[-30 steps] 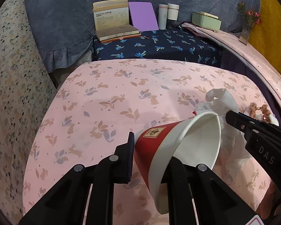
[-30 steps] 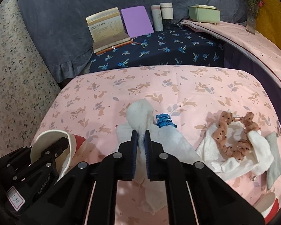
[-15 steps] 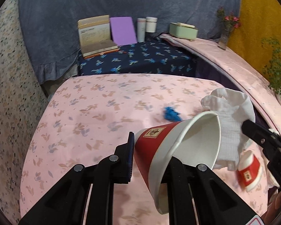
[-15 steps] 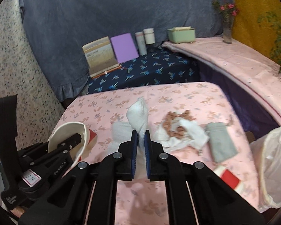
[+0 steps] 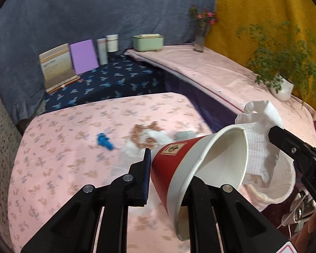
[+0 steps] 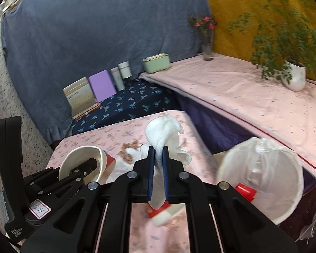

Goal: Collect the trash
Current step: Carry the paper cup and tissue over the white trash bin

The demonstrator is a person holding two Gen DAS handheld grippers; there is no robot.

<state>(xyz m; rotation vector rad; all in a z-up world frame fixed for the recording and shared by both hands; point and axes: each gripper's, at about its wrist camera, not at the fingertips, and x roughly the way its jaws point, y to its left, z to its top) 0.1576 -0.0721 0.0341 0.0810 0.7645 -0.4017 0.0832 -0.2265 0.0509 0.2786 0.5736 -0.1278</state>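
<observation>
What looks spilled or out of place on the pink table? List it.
Brown crumbs lie scattered over a crumpled white tissue, a blue scrap sits apart to their left, and a red paper cup lies tipped on its side near the lined bin.

The paper cup hides the left gripper's far finger; beyond it, brown bits are too blurred to identify.

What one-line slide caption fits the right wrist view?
Right tool clamps a white tissue near the lined bin; left tool holds a paper cup.
</observation>
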